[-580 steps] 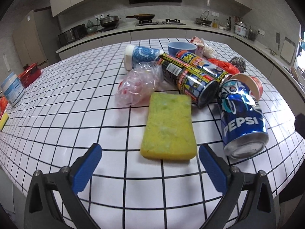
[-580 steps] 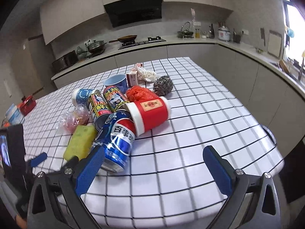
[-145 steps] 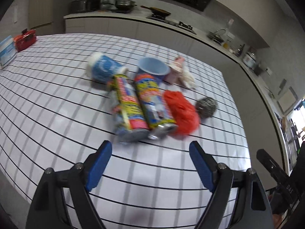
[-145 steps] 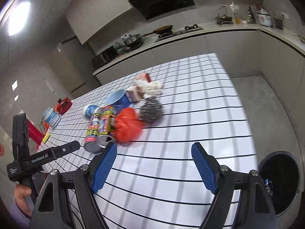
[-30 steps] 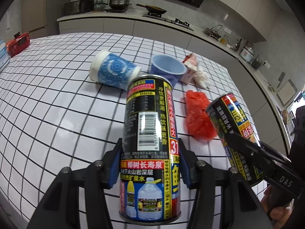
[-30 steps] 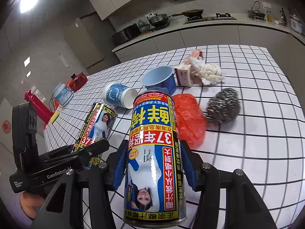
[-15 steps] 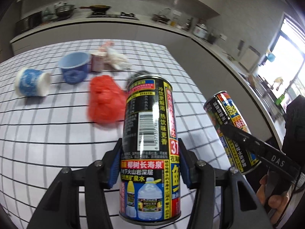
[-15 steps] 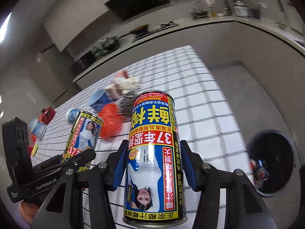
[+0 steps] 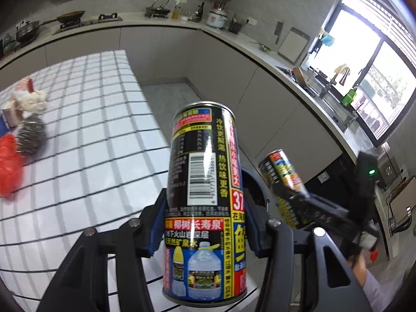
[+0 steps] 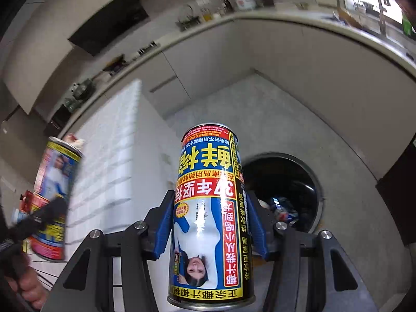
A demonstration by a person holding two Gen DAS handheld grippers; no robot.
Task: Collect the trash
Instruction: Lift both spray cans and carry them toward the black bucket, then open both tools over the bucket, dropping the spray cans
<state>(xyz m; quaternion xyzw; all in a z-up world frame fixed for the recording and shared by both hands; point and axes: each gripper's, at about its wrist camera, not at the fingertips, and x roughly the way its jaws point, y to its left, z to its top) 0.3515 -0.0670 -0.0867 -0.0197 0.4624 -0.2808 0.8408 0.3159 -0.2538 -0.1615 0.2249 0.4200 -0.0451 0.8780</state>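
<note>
- Past the table edge, L wrist view: left gripper point(image 9: 204, 223) pinches a black coconut-drink can point(image 9: 204, 200), blue pads pressed on both sides; can sits upright in frame, barcode facing cam.
- R wrist view: right gripper point(image 10: 209, 227) clamps a second can point(image 10: 210, 213) w/ blue-red-yellow label, print upside down, woman's picture head-down.
- Round trash bin point(image 10: 308, 171) on the grey floor, just behind and right of that can; cans/wrappers visible inside.
- Each cam catches the other gripper's can off to the side, blurred.
- White grid table point(image 9: 98, 135) at left: red plastic bag point(image 9: 9, 163), steel scourer point(image 9: 31, 136), crumpled white tissue point(image 9: 28, 101) by its far-left edge.
</note>
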